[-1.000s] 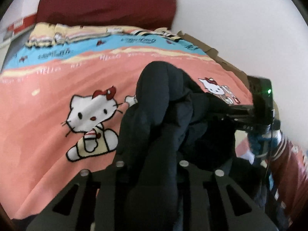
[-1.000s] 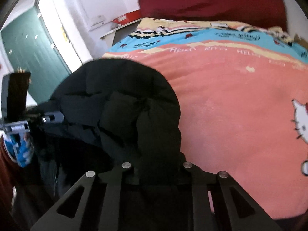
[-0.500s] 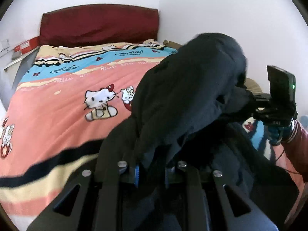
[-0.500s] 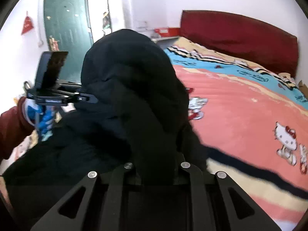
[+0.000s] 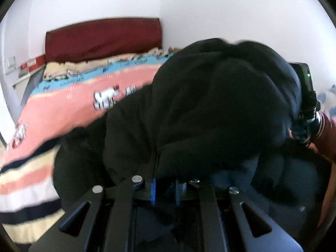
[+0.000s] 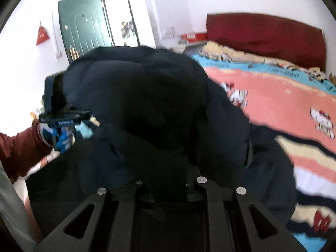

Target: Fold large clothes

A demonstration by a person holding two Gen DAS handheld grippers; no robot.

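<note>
White walls all round, and off to the left a dark green panelled door (image 6: 84, 24) with a small red hanging ornament (image 6: 42, 34) beside it. Moving right, there's the bed with the pink, blue and cream cartoon-cat bedspread (image 5: 63, 109), a dark red padded headboard (image 5: 103, 38) at its far end. In front of all that, the big black padded jacket (image 5: 210, 109) is bunched up in a high mound, held up off the bedspread, its lower folds trailing down towards the near edge. The left gripper (image 5: 166, 185) is buried in fabric at its fingertips, clamped onto the jacket's edge. The right gripper (image 6: 168, 183) has cloth bundled between its fingers too, pinching the same jacket. Both views are smeared with blur. A dark red sleeve (image 6: 19, 149) shows behind the left tool.
</note>
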